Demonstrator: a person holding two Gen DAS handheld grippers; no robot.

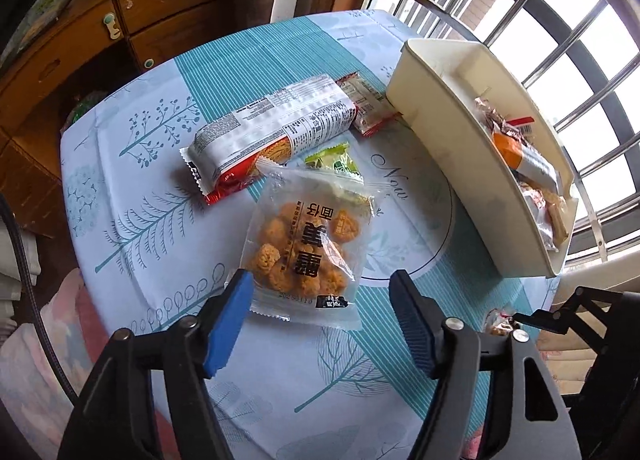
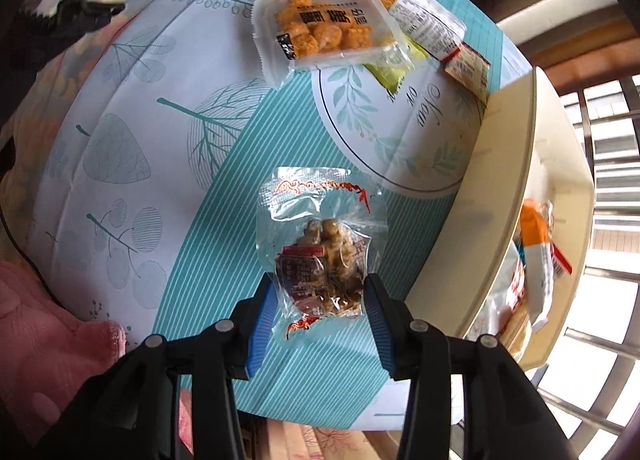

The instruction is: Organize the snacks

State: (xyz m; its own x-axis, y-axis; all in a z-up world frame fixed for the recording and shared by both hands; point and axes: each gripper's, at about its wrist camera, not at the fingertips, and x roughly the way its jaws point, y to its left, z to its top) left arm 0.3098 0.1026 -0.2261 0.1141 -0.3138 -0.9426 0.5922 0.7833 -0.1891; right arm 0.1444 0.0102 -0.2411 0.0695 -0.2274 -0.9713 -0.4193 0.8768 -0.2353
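Observation:
My left gripper (image 1: 320, 280) is open over the table, its blue pads on either side of the near end of a clear packet of orange puffs (image 1: 308, 244) without pressing it. The packet lies flat, partly over a green sachet (image 1: 332, 163). Behind them lie a long white-and-red biscuit pack (image 1: 272, 127) and a red sachet (image 1: 368, 107). My right gripper (image 2: 319, 284) is shut on a clear bag of brown nuts (image 2: 324, 244), beside the cream tray (image 2: 500, 195). The puffs packet (image 2: 328, 31) shows at the top of the right wrist view.
The cream tray (image 1: 448, 139) on the right holds several wrapped snacks (image 1: 528, 163). The round table has a blue leaf-print cloth (image 1: 132, 187). Wooden drawers (image 1: 100, 31) stand behind it and window bars (image 1: 560, 39) to the right. A pink blanket (image 2: 48, 320) lies past the table's edge.

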